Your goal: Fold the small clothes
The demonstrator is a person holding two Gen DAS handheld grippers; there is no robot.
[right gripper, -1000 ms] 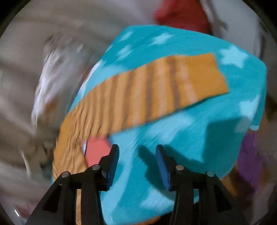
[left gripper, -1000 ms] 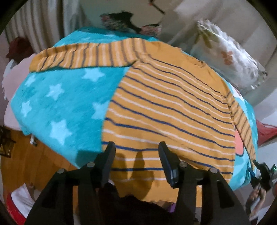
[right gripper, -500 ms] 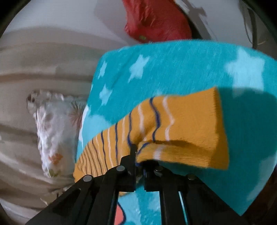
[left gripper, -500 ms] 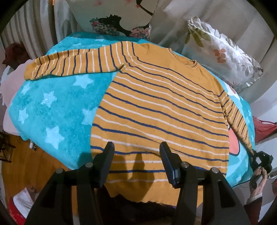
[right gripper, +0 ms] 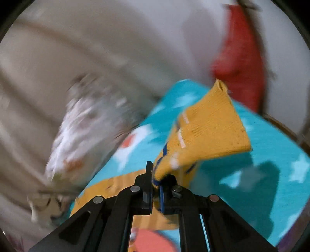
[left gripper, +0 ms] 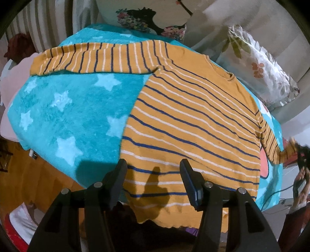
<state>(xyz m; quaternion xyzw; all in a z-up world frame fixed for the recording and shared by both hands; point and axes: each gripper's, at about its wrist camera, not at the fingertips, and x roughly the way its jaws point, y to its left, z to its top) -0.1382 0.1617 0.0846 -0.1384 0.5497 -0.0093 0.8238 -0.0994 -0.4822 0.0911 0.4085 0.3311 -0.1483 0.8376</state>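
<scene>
The left tool (left gripper: 153, 172) hangs nearest, its two fingers spread apart above the wavy hem of the striped sweater (left gripper: 189, 124), gripping nothing; their shadow falls on the lowest stripes. The sweater, mustard with navy and white lines, lies flat and face-up on a teal star blanket (left gripper: 64, 108), hem toward the camera and collar (left gripper: 229, 76) at the far side. One sleeve (left gripper: 96, 59) stretches straight out to the left across the blanket. The other sleeve runs down the right edge and lifts off the blanket toward the right tool (left gripper: 303, 155), a blurred dark shape at the frame's border. Beyond the blanket, a floral pillow (left gripper: 259, 66) leans at the right and a cushion with a dark silhouette print (left gripper: 143, 17) stands behind the collar.

In the right wrist view, the right tool (right gripper: 156, 184) is clamped together on the sleeve cuff (right gripper: 209, 131), which flares upward from the fingers, raised clear of the teal star blanket (right gripper: 271, 147). Farther off, heavily blurred, are the floral pillow (right gripper: 81, 135) at the left and a red cloth (right gripper: 242, 58) at the upper right
</scene>
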